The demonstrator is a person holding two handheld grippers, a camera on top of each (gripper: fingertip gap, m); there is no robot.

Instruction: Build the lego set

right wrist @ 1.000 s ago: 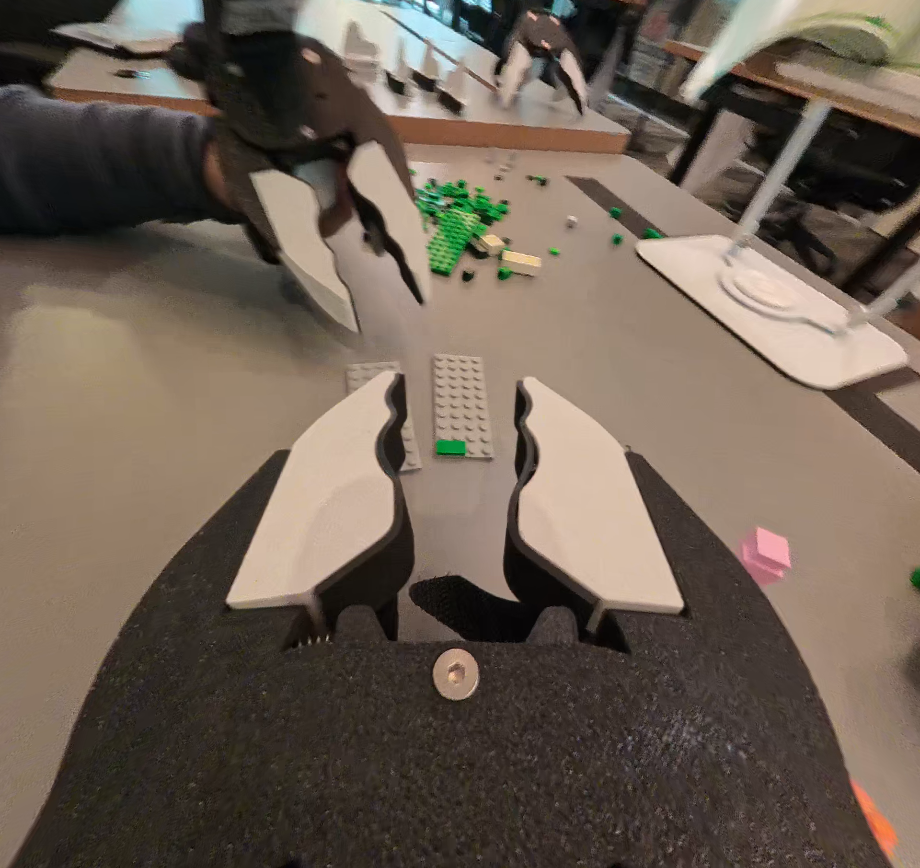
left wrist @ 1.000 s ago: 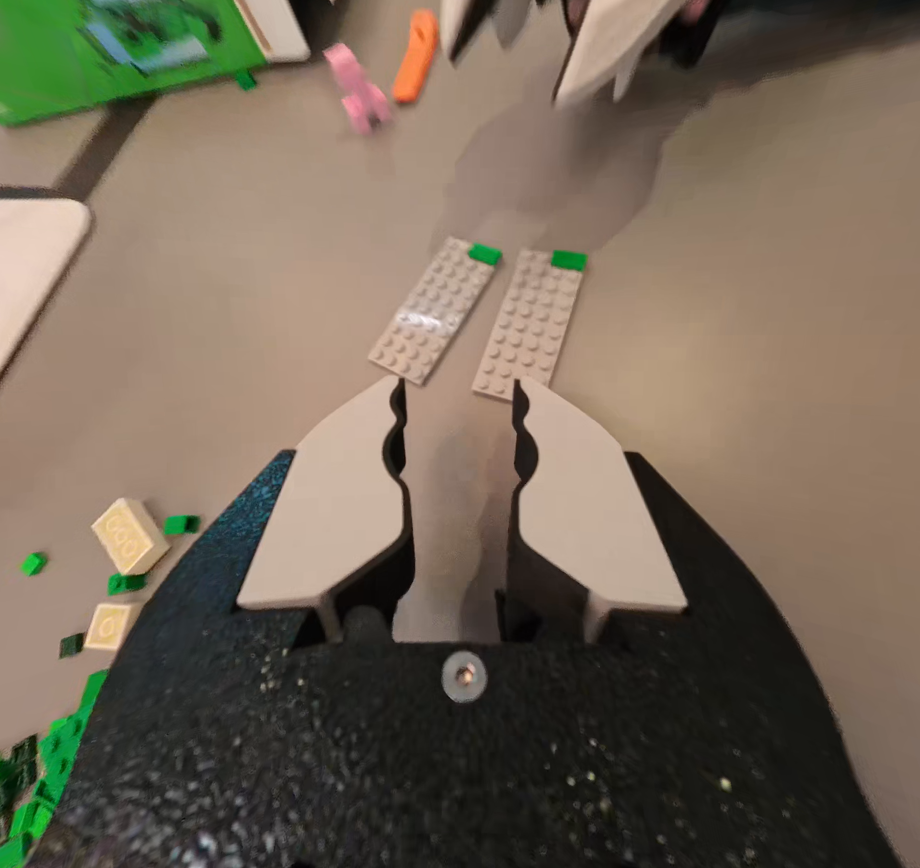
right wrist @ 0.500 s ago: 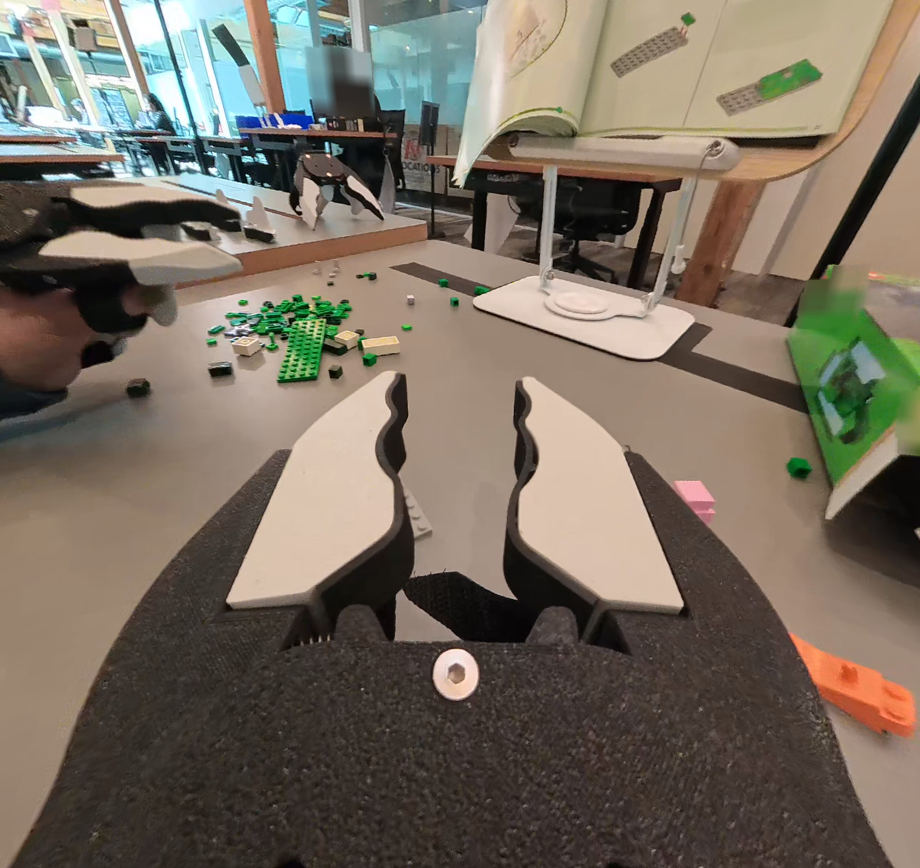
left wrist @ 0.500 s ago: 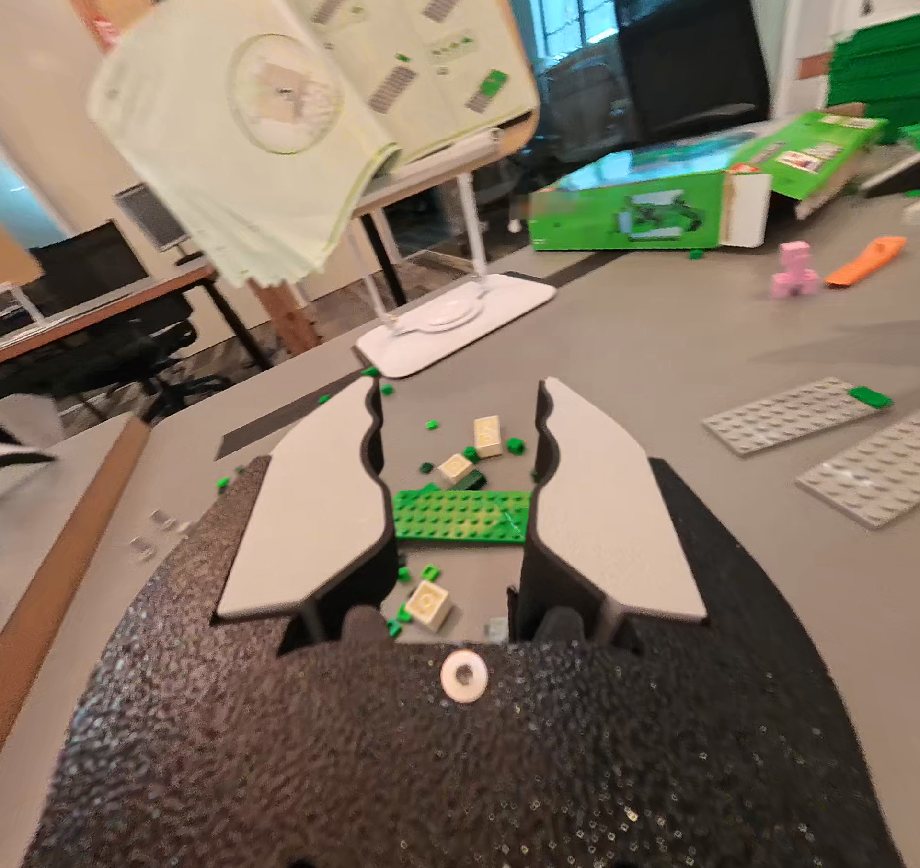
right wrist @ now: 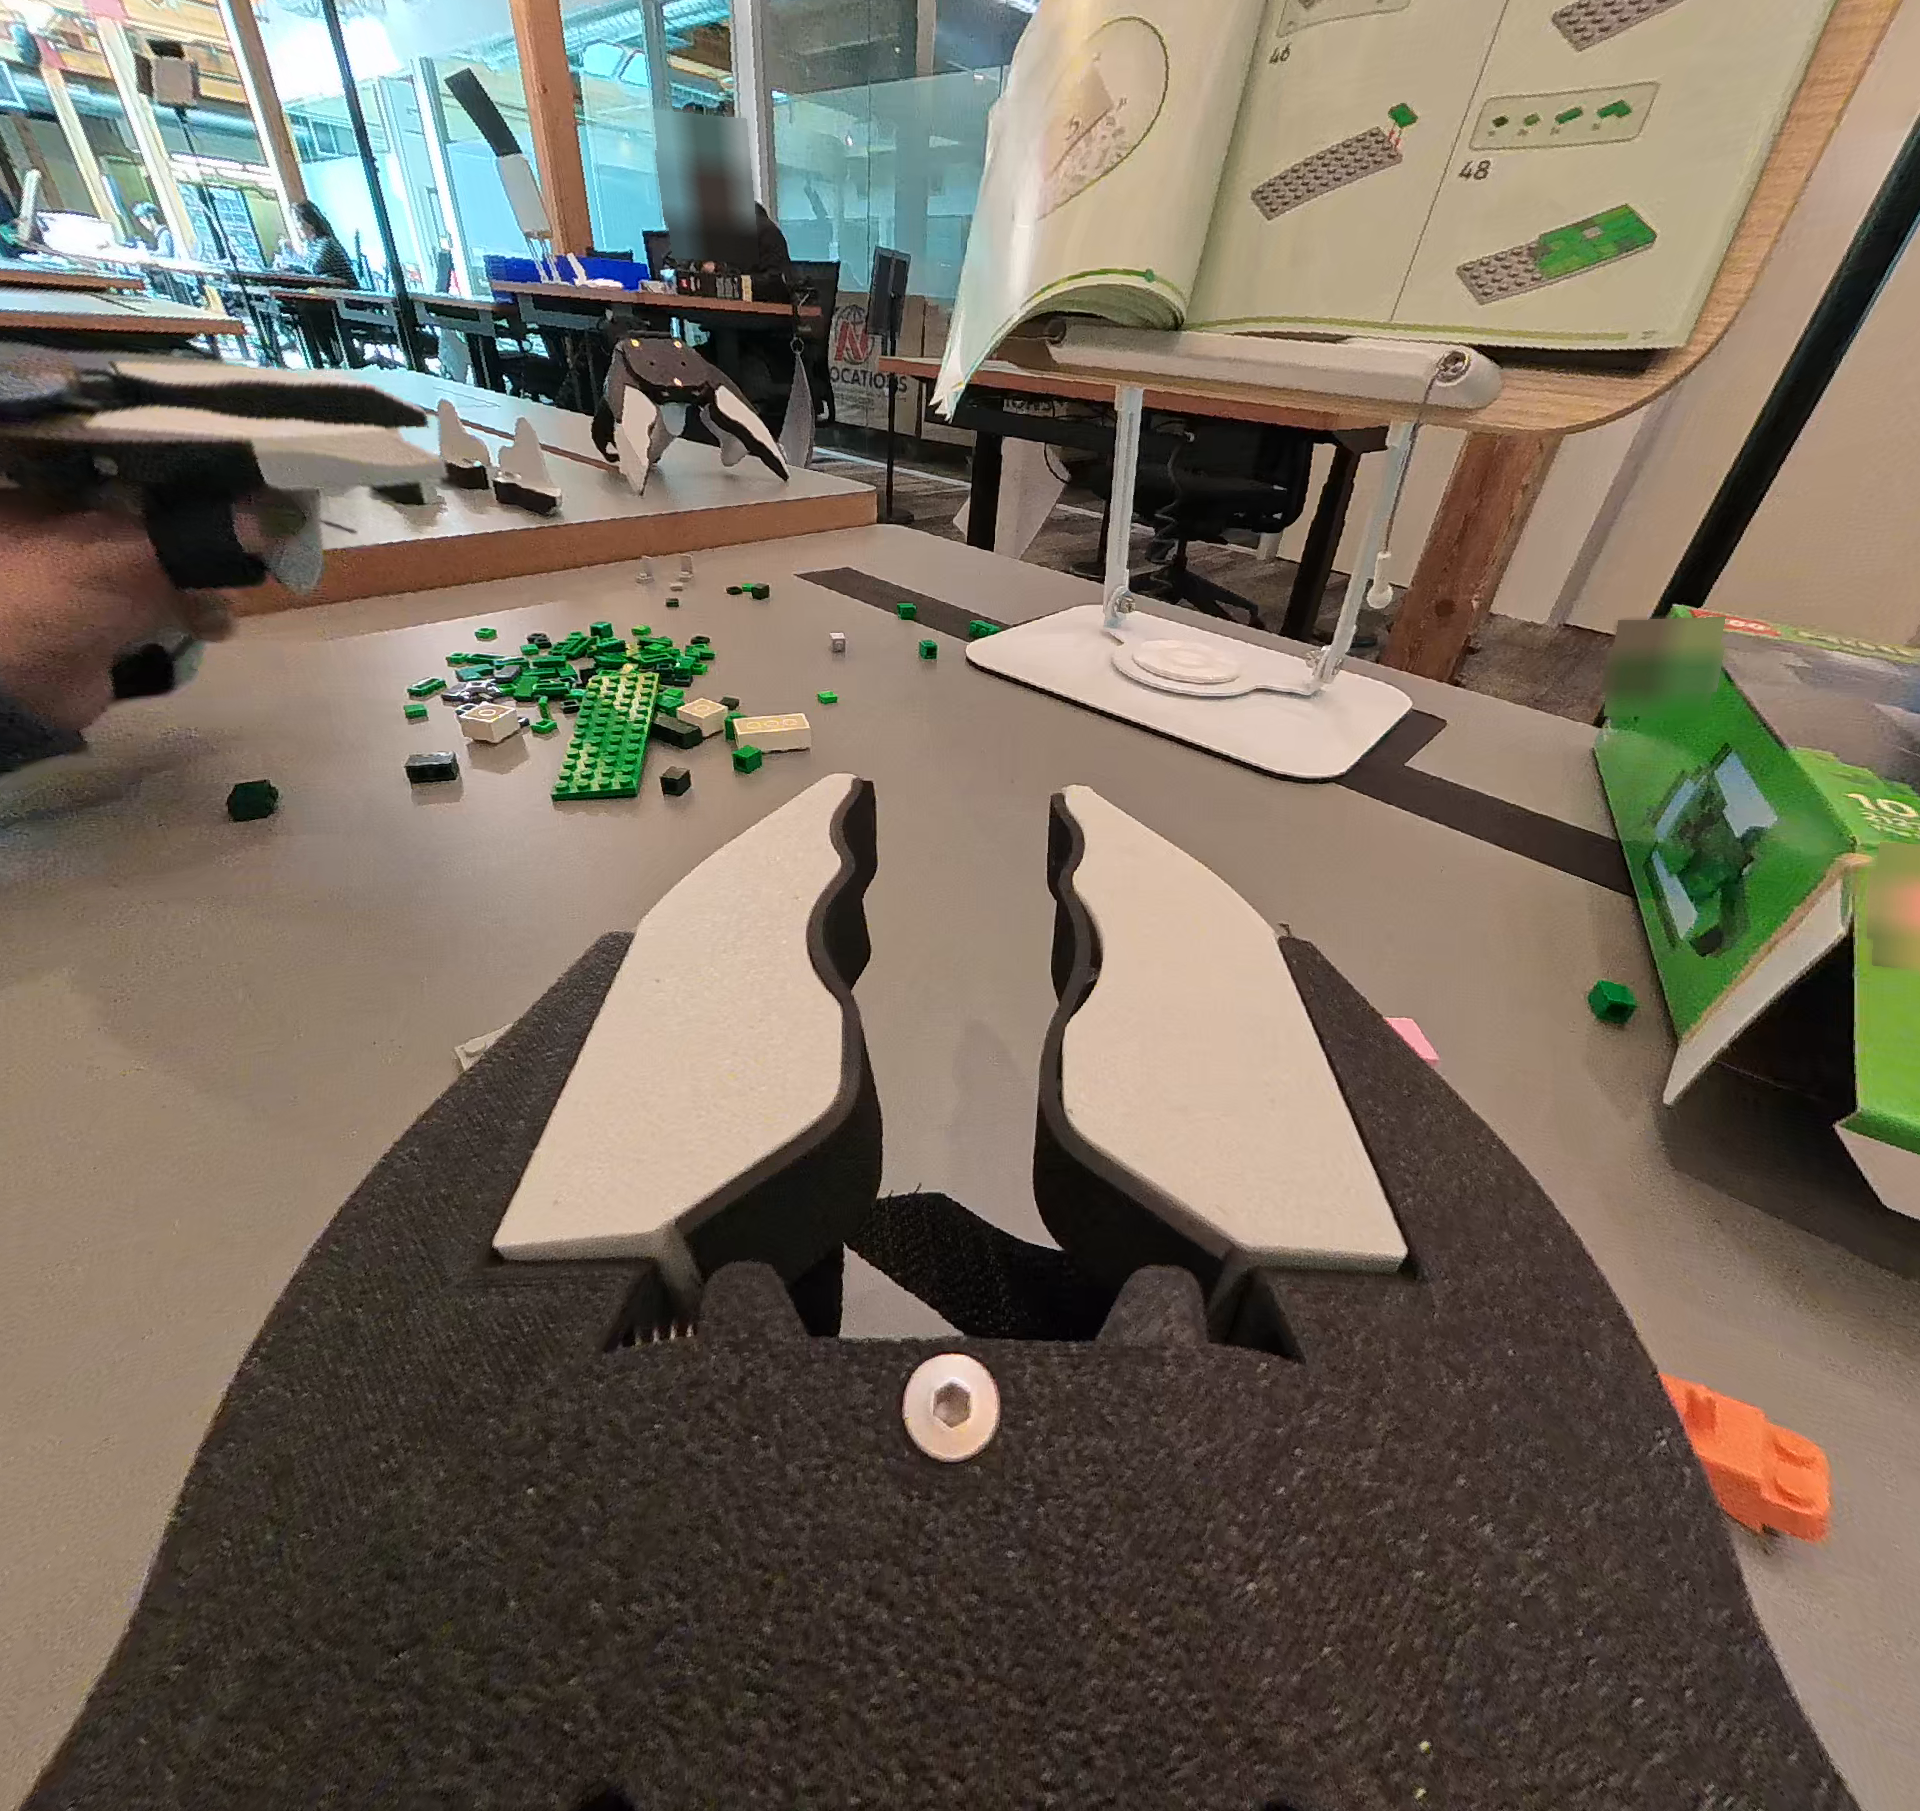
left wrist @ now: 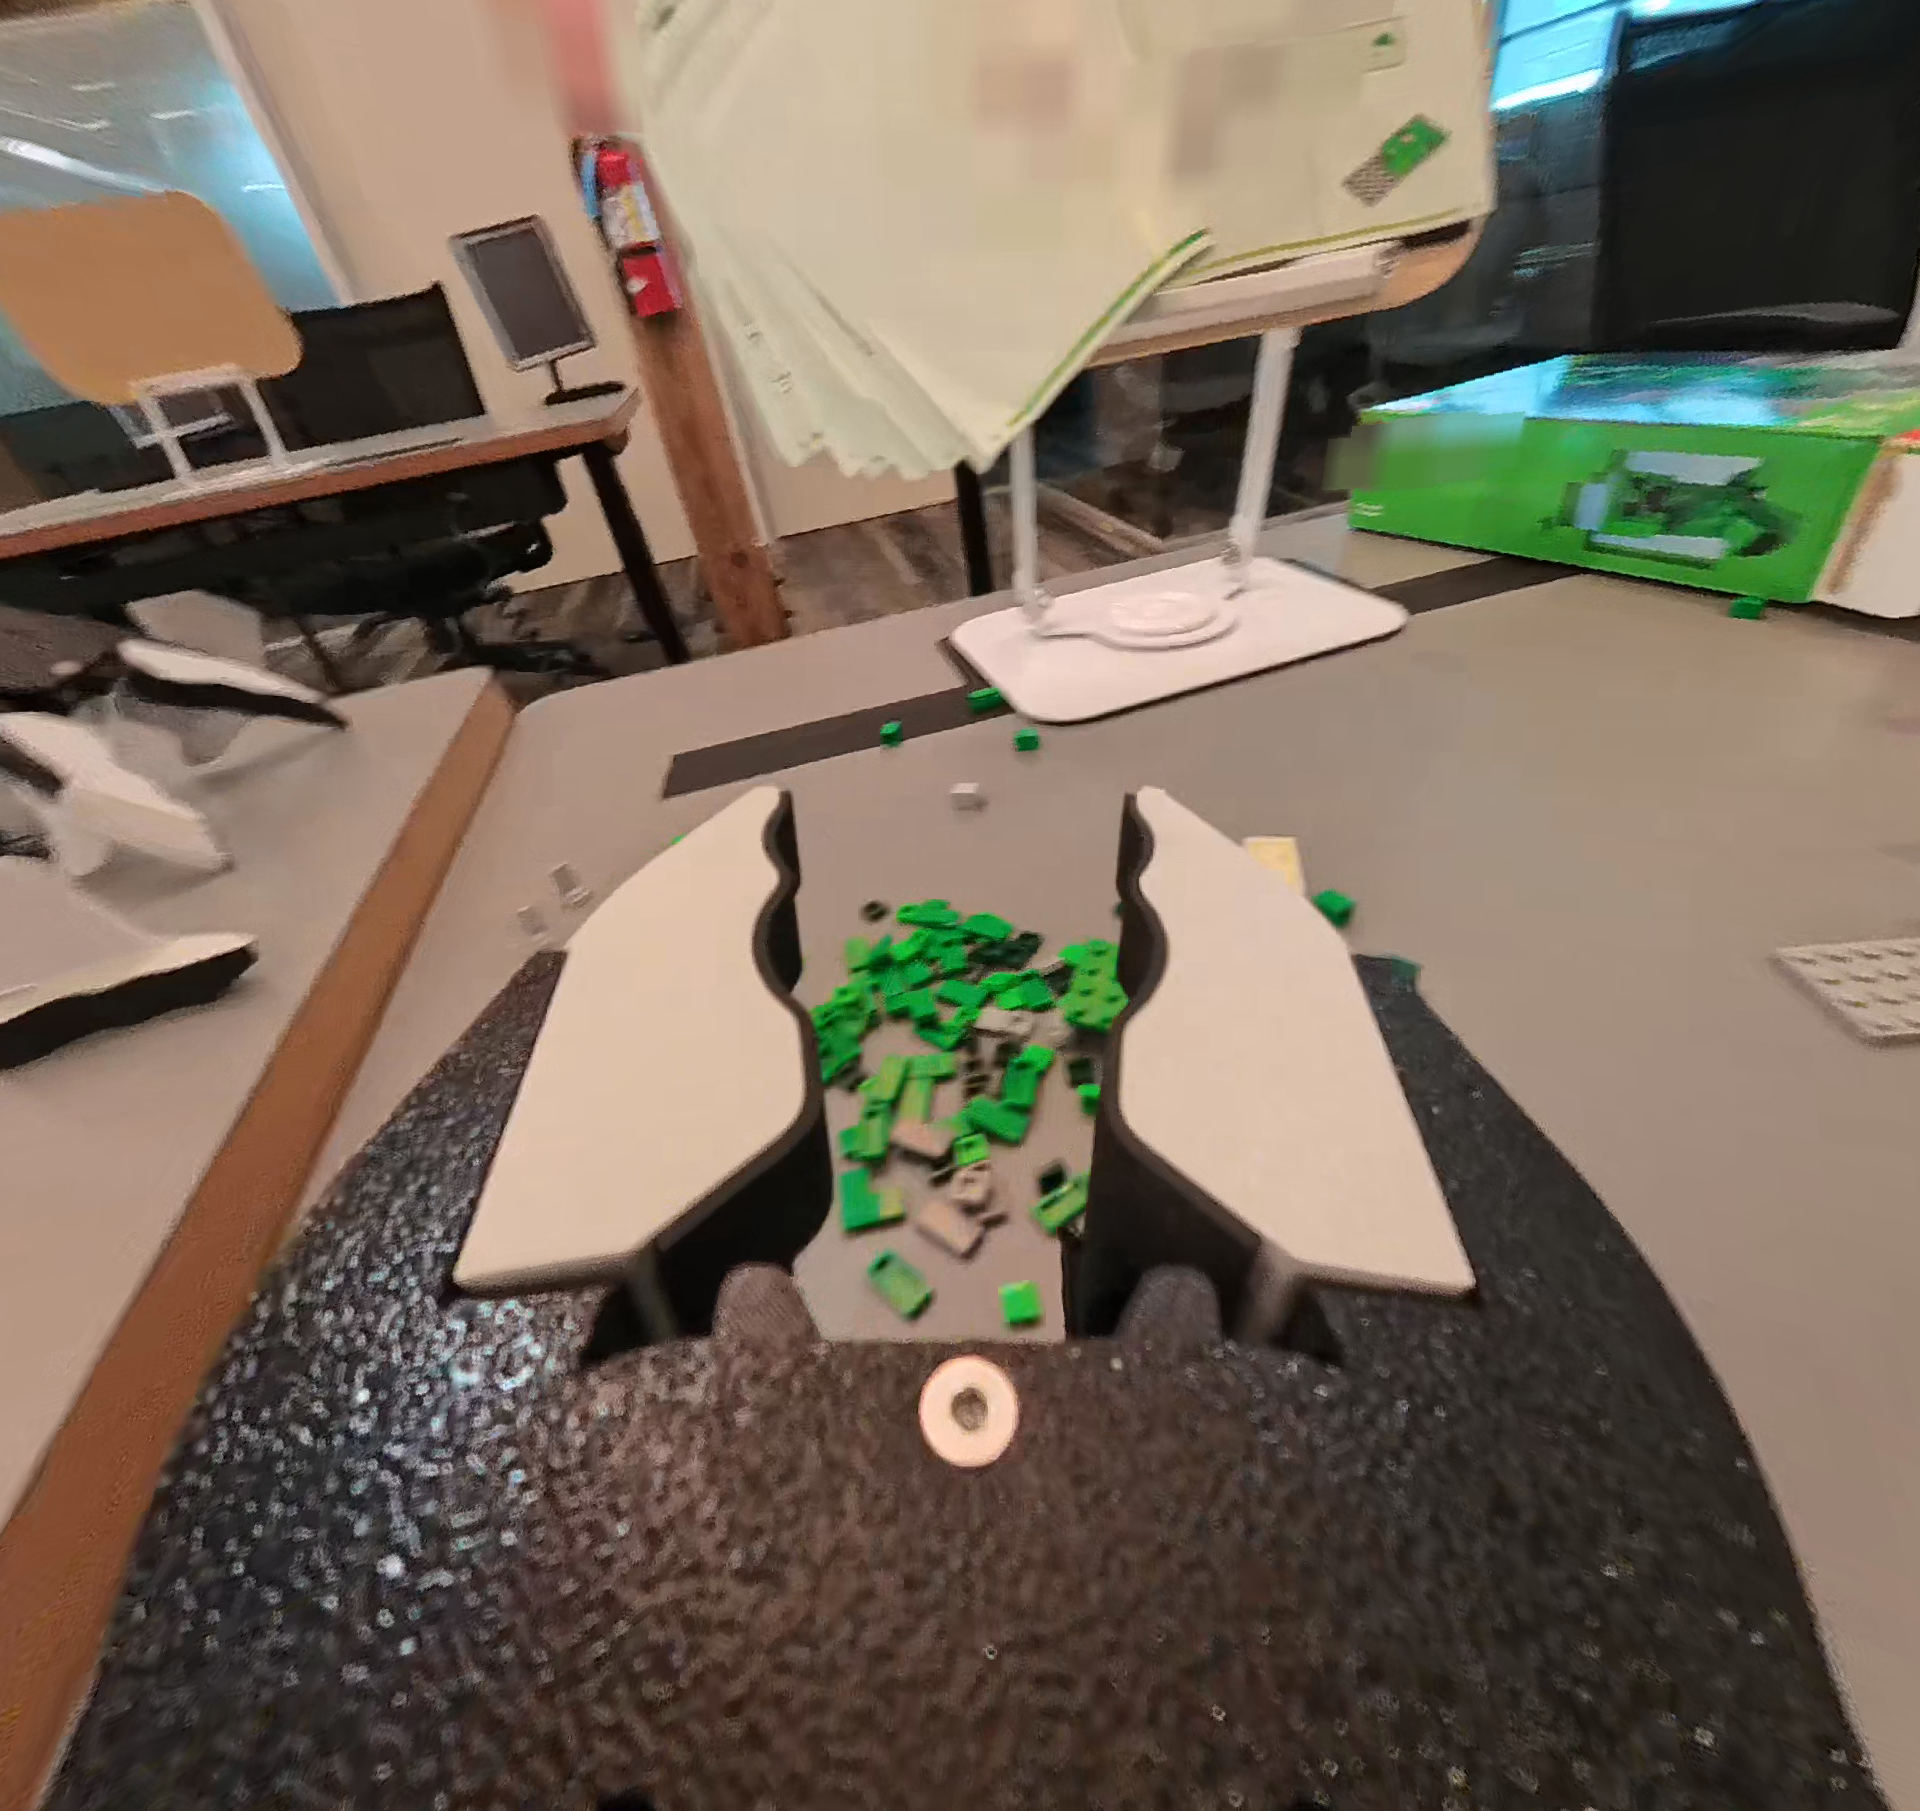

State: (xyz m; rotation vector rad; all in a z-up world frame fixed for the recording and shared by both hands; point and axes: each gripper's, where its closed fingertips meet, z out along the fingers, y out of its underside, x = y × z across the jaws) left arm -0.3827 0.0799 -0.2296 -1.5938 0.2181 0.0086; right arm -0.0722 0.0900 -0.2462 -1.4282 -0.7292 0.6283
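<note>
- The left gripper (left wrist: 961, 811) hangs above the desk (left wrist: 1558, 805) with its jaws apart and nothing between them; a heap of small green pieces (left wrist: 956, 1023) lies on the desk right under the gap.
- In the right wrist view that heap of small green pieces (right wrist: 582, 665) sits toward the far left part of the desk (right wrist: 312, 930), with a long green plate (right wrist: 611, 733) at its near edge and a few cream bricks (right wrist: 771, 728) beside the plate.
- The left gripper (right wrist: 343, 442) shows at the left edge of the right wrist view, blurred, held above the desk beside the heap.
- The right gripper (right wrist: 961, 811) has its jaws apart and empty, over a bare stretch of desk nearer than the heap.
- A grey studded plate (left wrist: 1860, 998) lies flat at the right edge of the left wrist view, well apart from the heap.
- An open instruction booklet (right wrist: 1351, 120) rests on a white stand (right wrist: 1195, 681) at the far side of the desk.
- A green set box (right wrist: 1745, 857) lies toward the right edge of the desk, a single dark green brick (right wrist: 1611, 1000) just beside it.
- An orange tool (right wrist: 1745, 1465) lies on the desk at the near right, partly behind the right gripper's body; a corner of a pink piece (right wrist: 1413, 1039) shows behind that body too.
- Spare grippers (right wrist: 686, 416) stand on a neighbouring table (right wrist: 623, 514) past the far edge.
</note>
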